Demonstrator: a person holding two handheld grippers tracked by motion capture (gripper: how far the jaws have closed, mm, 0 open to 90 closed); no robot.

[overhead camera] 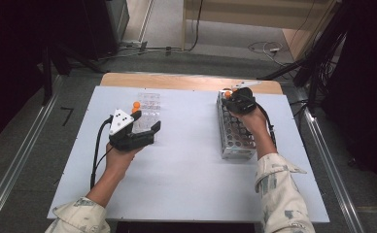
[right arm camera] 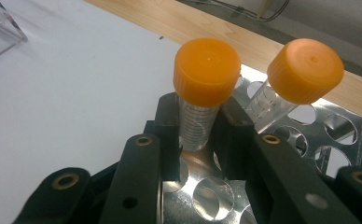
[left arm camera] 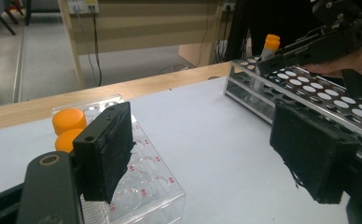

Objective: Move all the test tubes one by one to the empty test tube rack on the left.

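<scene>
Currently the right gripper (right arm camera: 198, 135) is clamped on an orange-capped tube (right arm camera: 202, 98): its two black jaws press on the clear ribbed body just below the cap, one on each side. The tube stands upright over the far end of the metal tube rack (right arm camera: 337, 128), whose perforated top plate shows directly beneath the jaws. A second orange-capped tube (right arm camera: 300, 79) sits in the rack just beside the gripped one, tilted away from it, the two caps close but apart.

In the high view the right gripper (overhead camera: 235, 99) is positioned at the far end of the metal tube rack (overhead camera: 235, 141), which lies lengthwise on the right half of the white table (overhead camera: 191, 160). The person's right hand wraps the gripper body, with the forearm running along the rack's right side.

The left gripper (overhead camera: 145, 130) is held above the table's left half, jaws spread wide with nothing between them. In the left gripper view, both foam-faced jaws stand well apart, with bare table surface between them. A clear plastic rack (left arm camera: 142, 186) lies just beside and partly behind the left-hand jaw, holding two orange-capped tubes (left arm camera: 69, 121) at its far end. The two racks are well apart.
</scene>
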